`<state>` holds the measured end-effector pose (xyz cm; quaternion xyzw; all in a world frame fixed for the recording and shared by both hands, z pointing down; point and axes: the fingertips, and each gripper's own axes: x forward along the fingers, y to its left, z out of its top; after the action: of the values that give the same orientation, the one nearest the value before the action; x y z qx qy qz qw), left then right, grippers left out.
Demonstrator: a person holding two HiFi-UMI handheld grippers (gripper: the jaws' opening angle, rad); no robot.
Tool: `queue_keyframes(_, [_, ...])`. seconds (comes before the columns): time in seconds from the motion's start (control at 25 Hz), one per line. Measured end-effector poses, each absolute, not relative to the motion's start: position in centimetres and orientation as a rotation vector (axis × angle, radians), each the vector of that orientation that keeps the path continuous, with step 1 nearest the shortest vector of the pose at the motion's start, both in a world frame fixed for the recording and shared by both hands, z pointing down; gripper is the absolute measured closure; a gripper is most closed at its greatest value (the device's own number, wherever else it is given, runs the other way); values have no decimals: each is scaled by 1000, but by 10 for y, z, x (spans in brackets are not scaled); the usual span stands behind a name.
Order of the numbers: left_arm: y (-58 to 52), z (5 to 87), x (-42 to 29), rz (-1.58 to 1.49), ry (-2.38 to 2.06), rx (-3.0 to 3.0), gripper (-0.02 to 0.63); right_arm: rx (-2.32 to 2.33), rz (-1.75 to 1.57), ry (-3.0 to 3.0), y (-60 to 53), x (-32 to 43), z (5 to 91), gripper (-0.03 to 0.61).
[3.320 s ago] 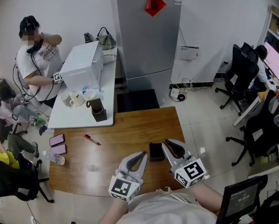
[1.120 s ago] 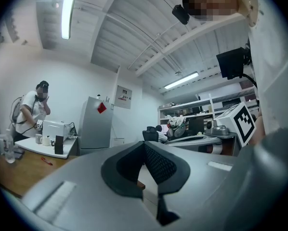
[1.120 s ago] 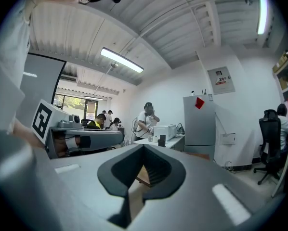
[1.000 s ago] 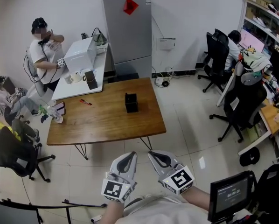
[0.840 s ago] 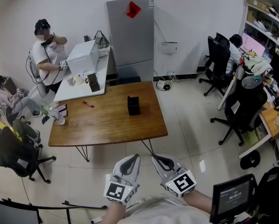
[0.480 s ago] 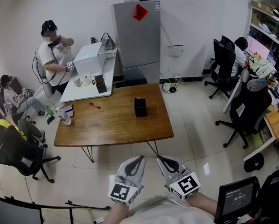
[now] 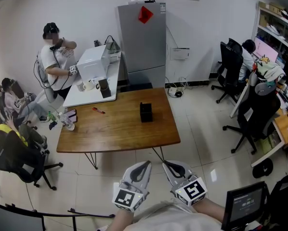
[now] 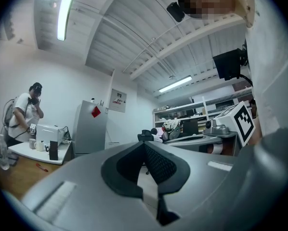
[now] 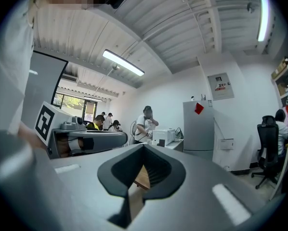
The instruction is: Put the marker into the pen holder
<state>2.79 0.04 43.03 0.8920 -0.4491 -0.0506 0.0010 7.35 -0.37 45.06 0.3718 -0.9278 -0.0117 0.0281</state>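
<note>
A red marker (image 7: 98, 110) lies on the far left part of the wooden table (image 7: 120, 131). The black pen holder (image 7: 145, 112) stands upright on the table's right half, well apart from the marker. Both grippers are held close to my body at the bottom of the head view, over the floor and well short of the table. The left gripper (image 7: 145, 163) (image 8: 145, 143) has its jaws together with nothing between them. The right gripper (image 7: 167, 164) (image 9: 144, 146) is shut and empty too. In the left gripper view the marker (image 8: 41, 167) shows small at the far left.
A white side table (image 7: 93, 94) with a white appliance (image 7: 93, 62), cups and a dark box adjoins the wooden table's far left. A person (image 7: 55, 64) stands beside it. A grey fridge (image 7: 141, 42) is behind. Office chairs (image 7: 252, 114) stand right, another chair (image 7: 14, 158) left.
The head view has drawn back from the table, which was right under the grippers and now lies across the floor. Over the last half second the view barely shifts. Both grippers stay shut.
</note>
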Motion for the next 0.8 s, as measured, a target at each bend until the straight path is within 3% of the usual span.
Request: queue_keyframes(0.8, [-15, 439, -2, -144, -1446, 2767, 598, 1132, -38, -2852, -15, 45, 453, 578])
